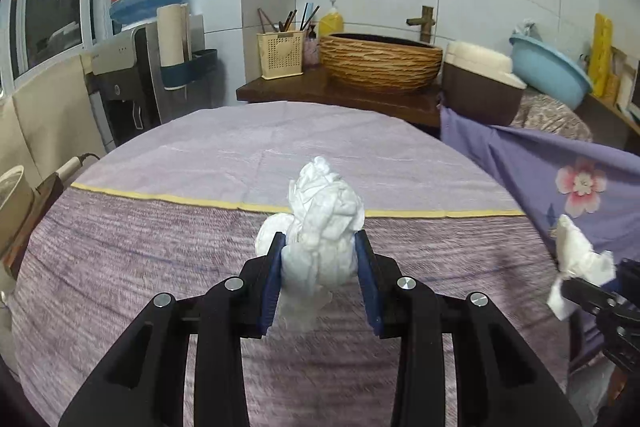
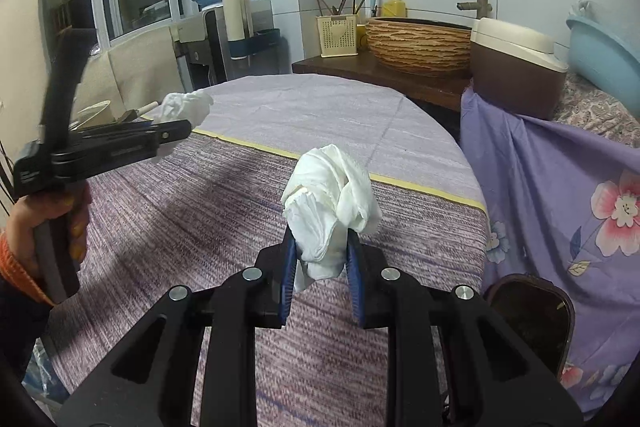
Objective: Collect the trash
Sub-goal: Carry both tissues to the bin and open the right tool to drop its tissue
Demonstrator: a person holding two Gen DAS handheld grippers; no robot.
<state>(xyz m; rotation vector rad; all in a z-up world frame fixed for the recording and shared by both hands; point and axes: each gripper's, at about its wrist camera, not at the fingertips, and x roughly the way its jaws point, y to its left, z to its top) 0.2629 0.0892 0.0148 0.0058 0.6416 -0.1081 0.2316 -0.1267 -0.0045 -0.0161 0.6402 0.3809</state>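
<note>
in the left wrist view the left gripper (image 1: 320,247) is clenched on a crumpled white tissue (image 1: 324,219), above the round table (image 1: 160,259)'s middle. in the right wrist view the right gripper (image 2: 322,245) grasps a second white tissue wad (image 2: 332,195), above the table's right half.

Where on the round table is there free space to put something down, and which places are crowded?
The tablecloth lies bare on both sides of its yellow stripe. Crowded: the counter with woven basin and chopstick holder. Both jaws grip tissue wads.
</note>
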